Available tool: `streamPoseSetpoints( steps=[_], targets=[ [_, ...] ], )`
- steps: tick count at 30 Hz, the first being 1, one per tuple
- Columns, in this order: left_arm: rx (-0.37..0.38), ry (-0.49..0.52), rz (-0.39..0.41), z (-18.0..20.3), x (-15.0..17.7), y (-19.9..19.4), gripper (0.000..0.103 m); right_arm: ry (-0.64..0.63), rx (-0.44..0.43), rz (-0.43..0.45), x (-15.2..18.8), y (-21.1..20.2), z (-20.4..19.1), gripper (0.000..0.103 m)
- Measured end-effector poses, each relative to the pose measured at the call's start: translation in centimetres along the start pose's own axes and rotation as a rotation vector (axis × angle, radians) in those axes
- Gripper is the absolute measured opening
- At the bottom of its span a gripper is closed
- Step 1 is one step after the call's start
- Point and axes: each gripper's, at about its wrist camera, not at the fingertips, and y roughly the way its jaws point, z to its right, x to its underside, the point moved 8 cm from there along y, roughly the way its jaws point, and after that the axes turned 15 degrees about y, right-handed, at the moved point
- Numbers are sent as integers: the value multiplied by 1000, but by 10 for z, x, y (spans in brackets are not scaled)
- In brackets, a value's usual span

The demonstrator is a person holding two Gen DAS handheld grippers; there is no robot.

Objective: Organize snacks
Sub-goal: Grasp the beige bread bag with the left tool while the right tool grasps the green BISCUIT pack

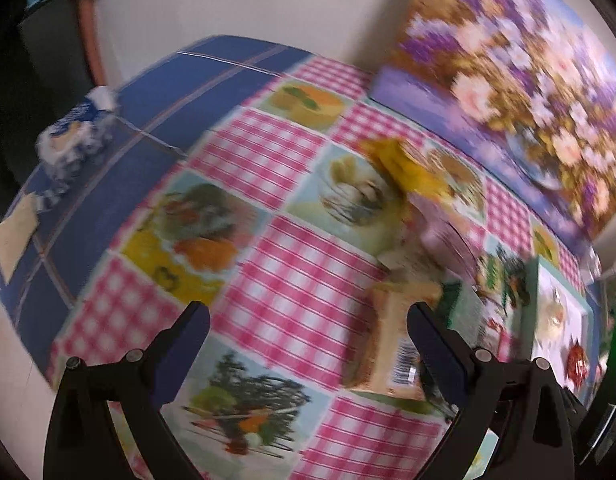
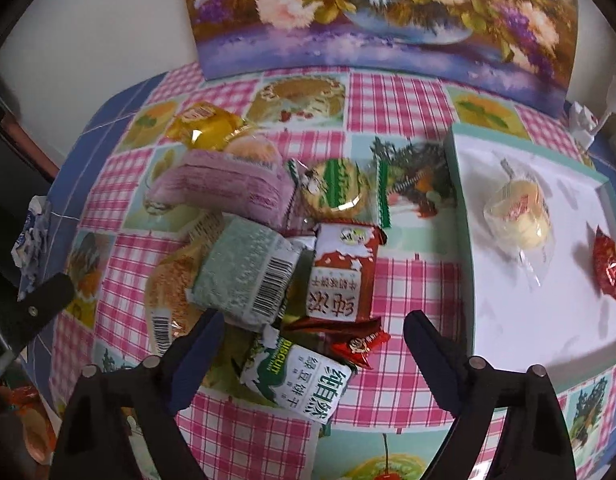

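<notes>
About nine wrapped snacks lie heaped on the counter [image 2: 412,280]; two more sit in the white tray [image 2: 508,320] beside them. The right gripper [image 2: 314,330] gapes wide, empty, above the green biscuit packet [image 2: 295,376]. The left gripper [image 1: 308,320] is released too, holding nothing.

The setting looks like a home, most likely a dining corner. The table [image 2: 408,288] is spread with a plastic cloth of pink gingham squares and printed food pictures, laid over a blue checked cloth [image 1: 119,184] that shows at the edges. A flower painting [image 2: 388,20] of pink and purple blooms in a vase leans against a plain pale wall [image 1: 247,0] at the back of the table. A heap of small wrapped snacks [image 2: 267,248] lies on the cloth, with a shallow white box [image 2: 464,248] beside it. A crumpled blue-and-white packet [image 1: 73,136] sits on the blue part.
</notes>
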Motion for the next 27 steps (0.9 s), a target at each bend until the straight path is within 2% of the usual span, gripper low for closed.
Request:
streamPoseSetpoints(
  steps=[9, 12, 18, 21, 24, 25, 26, 27],
  targets=[
    [74, 92, -74, 40, 7, 25, 99, 50, 12, -105, 14, 17, 16, 87],
    [73, 120, -88, 49, 9, 30, 99, 53, 9, -131, 17, 22, 18, 87],
    [83, 163, -135, 64, 15, 47, 97, 50, 2, -140, 17, 24, 21, 87],
    [93, 162, -148, 67, 17, 52, 92, 34, 9, -137, 21, 24, 18, 87],
    [92, 155, -153, 64, 18, 55, 90, 39, -13, -157, 27, 26, 11, 87],
    [92, 151, -155, 63, 18, 56, 86, 40, -14, -159, 28, 26, 9, 87],
    [92, 145, -158, 61, 19, 57, 72, 40, -15, -162, 29, 27, 8, 87],
    [98, 137, -163, 60, 20, 58, 68, 38, -12, -161, 30, 28, 6, 87]
  ],
)
